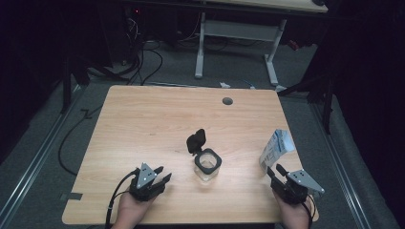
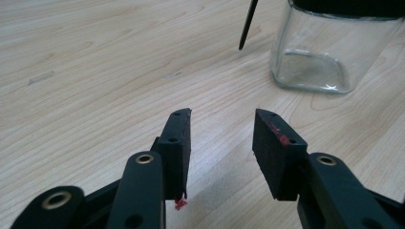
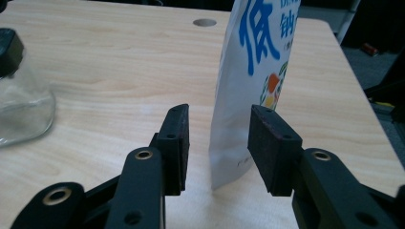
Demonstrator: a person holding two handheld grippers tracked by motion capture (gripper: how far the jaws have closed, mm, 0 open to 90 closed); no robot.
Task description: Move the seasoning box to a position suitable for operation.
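We are looking at a white-and-blue pouch (image 1: 276,149) standing upright near the table's (image 1: 143,124) right edge, at about four o'clock from the square glass jar (image 1: 207,165), whose black flip lid (image 1: 196,140) is standing open. Our right gripper (image 3: 217,138) is hovering just short of the pouch, its jaws spread and not pressing it. Our left gripper (image 2: 222,138) is resting at eight o'clock from the jar, jaws likewise spread and empty. We are judging the pouch light, soft and easily tipped or crumpled, so we are favouring a gentle pinch on its lower edge seam.
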